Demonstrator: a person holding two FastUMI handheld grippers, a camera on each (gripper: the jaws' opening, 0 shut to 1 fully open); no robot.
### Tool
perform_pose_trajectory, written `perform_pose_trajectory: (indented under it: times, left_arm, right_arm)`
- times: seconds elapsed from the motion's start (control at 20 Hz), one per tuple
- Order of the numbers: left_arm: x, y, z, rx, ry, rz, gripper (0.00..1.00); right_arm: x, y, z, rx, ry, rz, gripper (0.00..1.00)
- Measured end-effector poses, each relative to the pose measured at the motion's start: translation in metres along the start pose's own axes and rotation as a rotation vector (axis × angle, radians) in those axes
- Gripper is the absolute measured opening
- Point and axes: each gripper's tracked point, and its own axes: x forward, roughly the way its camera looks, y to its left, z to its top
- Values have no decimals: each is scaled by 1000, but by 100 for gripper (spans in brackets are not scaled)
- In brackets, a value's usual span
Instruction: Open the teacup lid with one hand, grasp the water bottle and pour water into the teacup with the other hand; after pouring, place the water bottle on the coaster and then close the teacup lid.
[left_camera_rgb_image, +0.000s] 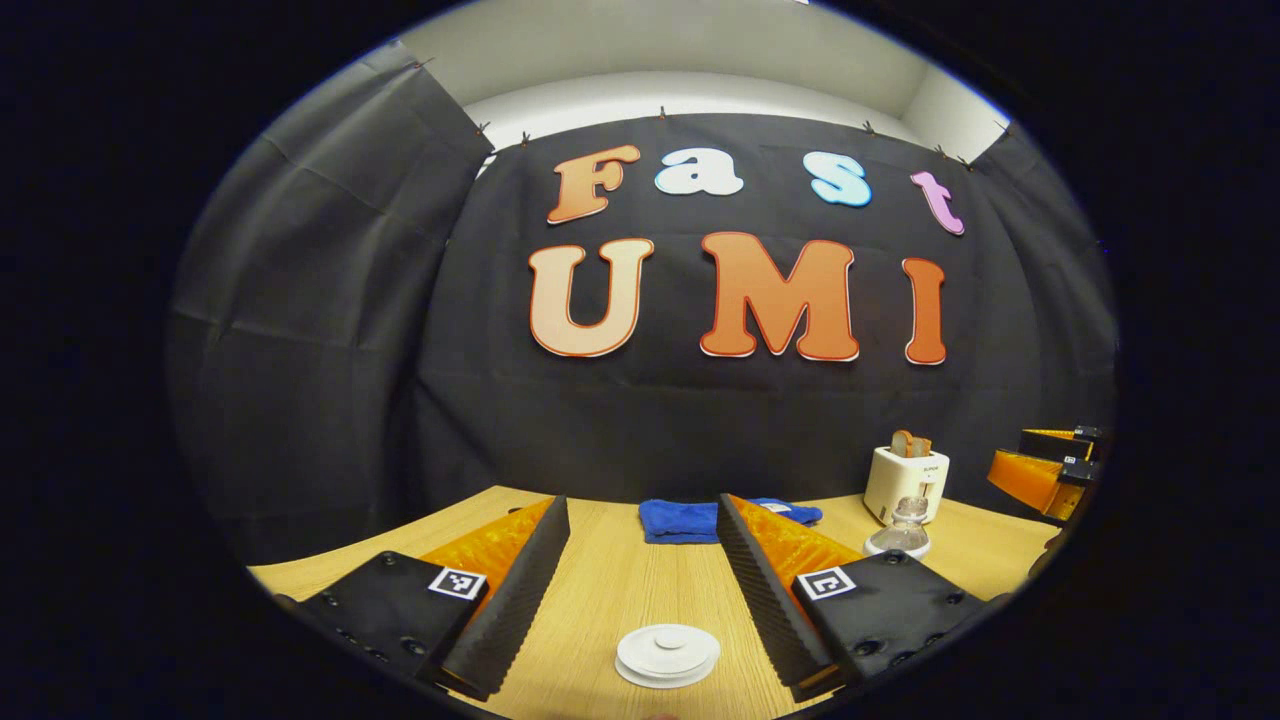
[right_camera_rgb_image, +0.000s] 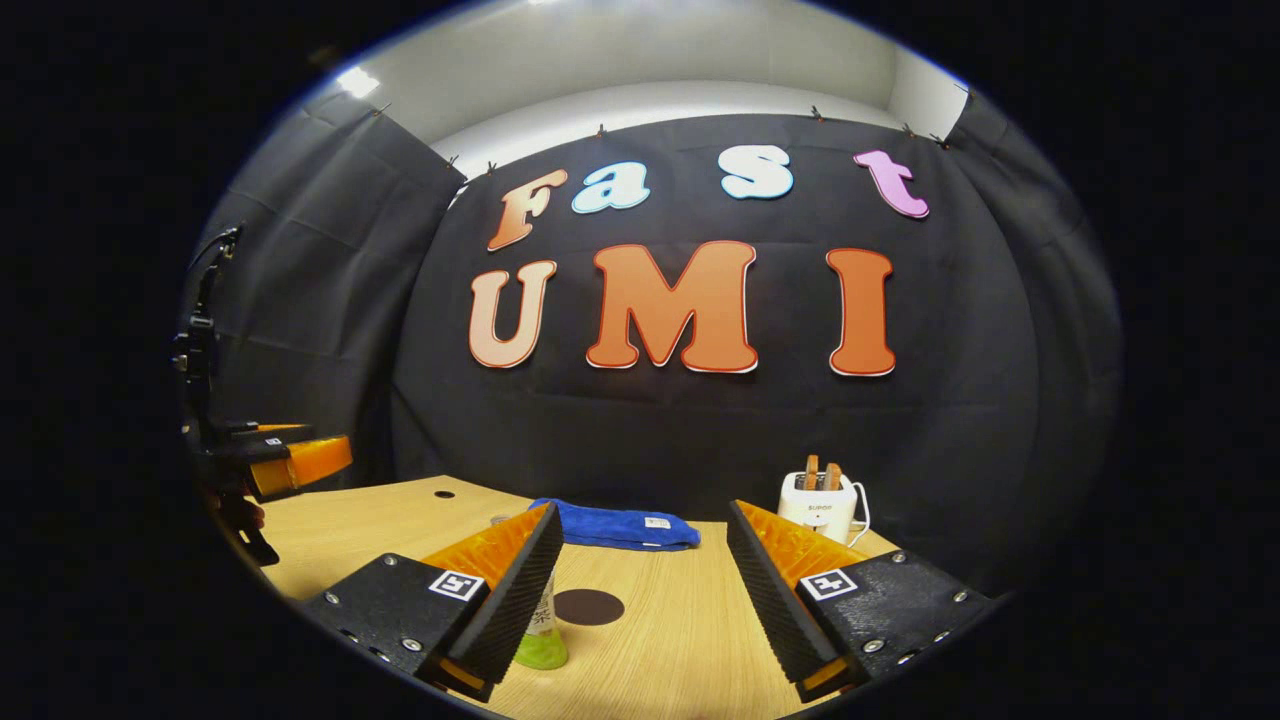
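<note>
**Both grippers spread, nothing picked up yet**

Left gripper: jaws wide apart, empty, hovering over the table. Lid sits on the cup right below, between the fingers. Towel behind, toaster far right.

Right gripper: jaws spread too. Bottle is half hidden behind its left finger, coaster just beside it.

Step looks like lid-off: drop left straight down, centre on the knob, pinch, lift vertical so the cup stays put
</note>
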Motion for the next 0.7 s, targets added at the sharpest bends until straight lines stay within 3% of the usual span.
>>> perform_pose_trajectory:
  times: [0.25, 0.35, 0.4, 0.7]
  left_arm:
    - [7, -21, -43, 31, 90, -89, 95]
    - [9, -27, -58, 48, 120, -111, 90]
    - [11, -27, -66, 53, 134, -113, 84]
    - [21, -33, -113, 54, 234, -126, 85]
  right_arm:
    - [2, 22, -23, 29, 39, 85, 99]
    - [2, 27, -30, 32, 51, 107, 99]
    - [1, 30, -32, 31, 56, 117, 99]
    - [0, 42, -49, 29, 73, 174, 99]
